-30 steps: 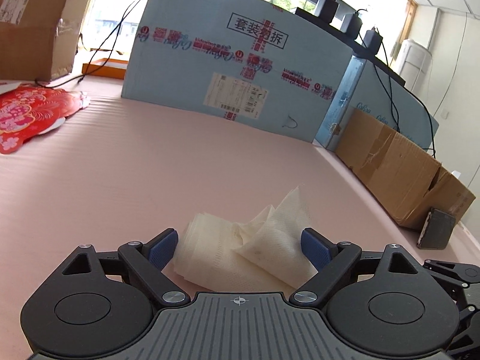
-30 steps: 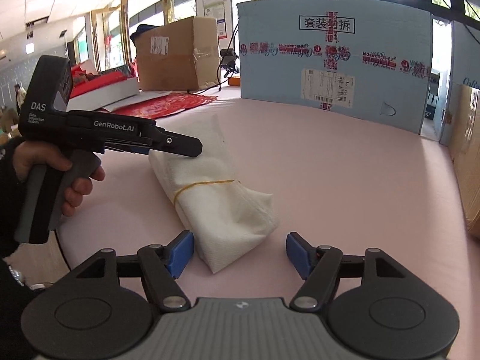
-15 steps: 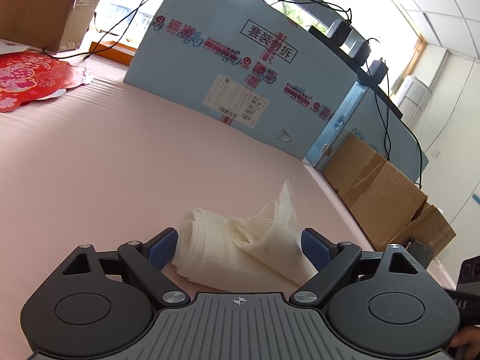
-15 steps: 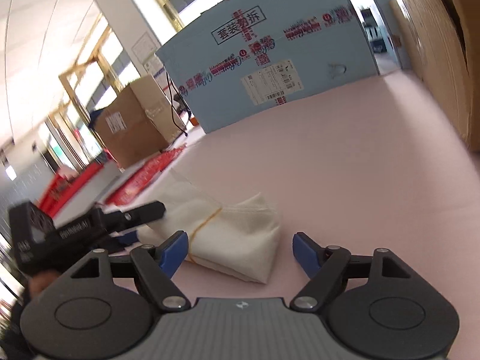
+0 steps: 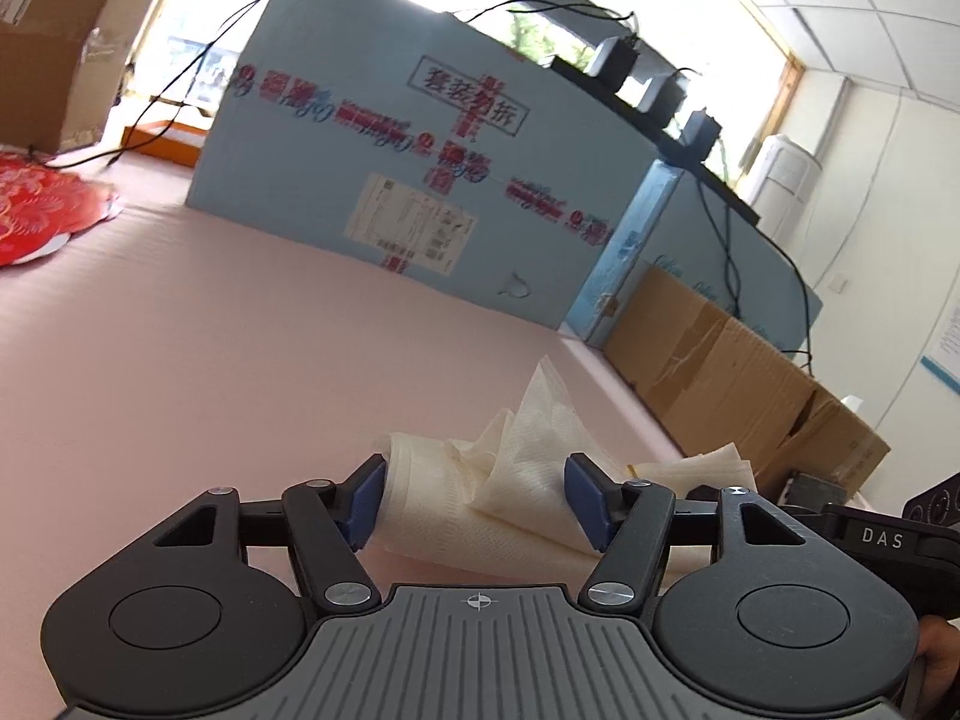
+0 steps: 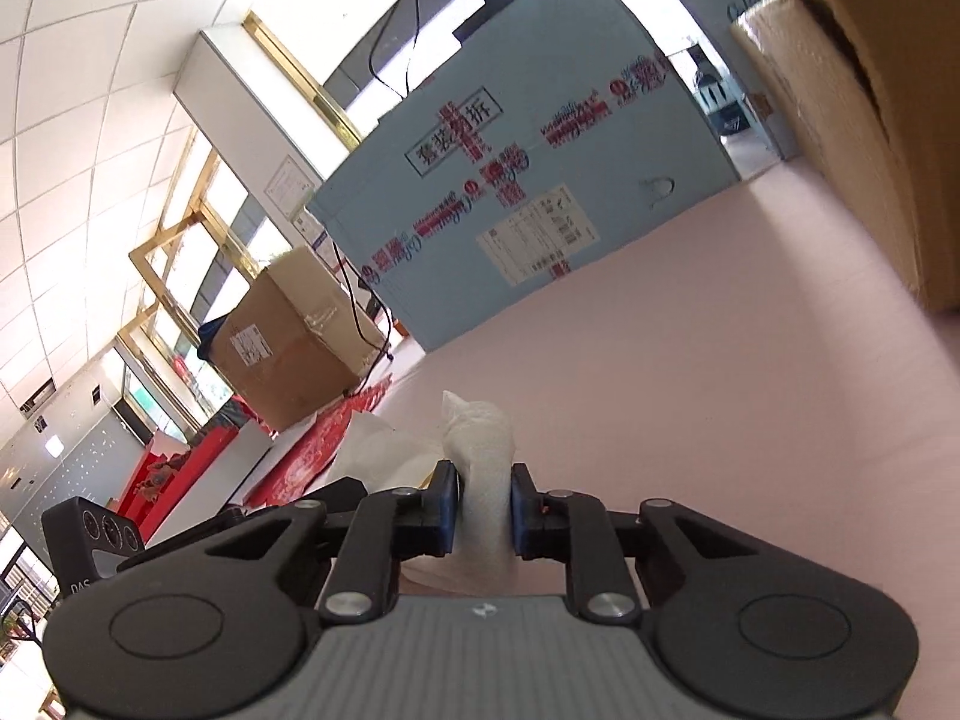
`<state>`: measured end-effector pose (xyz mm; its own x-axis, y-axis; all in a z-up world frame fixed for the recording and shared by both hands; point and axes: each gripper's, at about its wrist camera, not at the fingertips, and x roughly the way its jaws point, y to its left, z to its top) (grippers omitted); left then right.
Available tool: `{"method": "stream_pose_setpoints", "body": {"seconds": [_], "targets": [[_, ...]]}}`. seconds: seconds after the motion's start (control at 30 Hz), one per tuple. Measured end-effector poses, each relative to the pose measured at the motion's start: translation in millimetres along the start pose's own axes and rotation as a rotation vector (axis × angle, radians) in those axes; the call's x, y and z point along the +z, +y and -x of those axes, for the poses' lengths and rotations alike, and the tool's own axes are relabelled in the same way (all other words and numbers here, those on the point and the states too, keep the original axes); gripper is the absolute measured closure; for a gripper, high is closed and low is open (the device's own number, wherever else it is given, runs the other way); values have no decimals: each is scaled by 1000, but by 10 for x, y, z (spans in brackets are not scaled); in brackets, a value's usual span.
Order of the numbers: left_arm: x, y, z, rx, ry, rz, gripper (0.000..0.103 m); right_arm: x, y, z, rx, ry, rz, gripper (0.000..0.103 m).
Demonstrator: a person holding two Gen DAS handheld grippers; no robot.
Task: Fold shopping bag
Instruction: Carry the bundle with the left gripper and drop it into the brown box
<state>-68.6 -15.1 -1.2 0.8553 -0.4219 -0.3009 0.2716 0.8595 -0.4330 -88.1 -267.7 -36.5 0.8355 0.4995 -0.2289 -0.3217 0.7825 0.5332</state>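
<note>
Two grippers have just squeezed in on the white shopping bag [image 5: 528,480]: right gripper [image 6: 485,504] pinches one end tight, left gripper [image 5: 474,498] closing around the other, ready for lifting off the pink bench [image 5: 210,330].

Bag [image 6: 483,498] lower part hidden behind tool [image 6: 485,507].

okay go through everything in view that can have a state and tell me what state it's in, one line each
Bag: bundled, lying on the pink table, one end between each claw's pads.
Left claw: closing, pads touching the bag's sides.
Right claw: closing, pads pinching the bag's end.
Blue box: standing upright, closed.
Brown box: flaps open, torn.
Far brown box: taped shut.
</note>
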Motion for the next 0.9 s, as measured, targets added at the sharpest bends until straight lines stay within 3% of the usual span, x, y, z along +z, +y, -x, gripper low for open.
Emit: {"method": "stream_pose_setpoints", "body": {"seconds": [0.23, 0.37, 0.53, 0.73, 0.9], "targets": [[435, -660, -211, -212, -137, -162, 40, 457, 16, 641, -16, -254, 111, 83], [590, -1085, -451, -347, -175, -247, 40, 705, -61, 1033, -92, -384, 166, 82], [627, -1590, -755, -459, -208, -361, 40, 969, -222, 1431, -228, -507, 215, 79], [704, -1944, -1484, -521, -153, -319, 40, 1328, -516, 1533, -384, -557, 252, 78], [683, -2061, -2064, -494, -63, -336, 40, 1687, -865, 1345, -495, -486, 211, 77]]}}
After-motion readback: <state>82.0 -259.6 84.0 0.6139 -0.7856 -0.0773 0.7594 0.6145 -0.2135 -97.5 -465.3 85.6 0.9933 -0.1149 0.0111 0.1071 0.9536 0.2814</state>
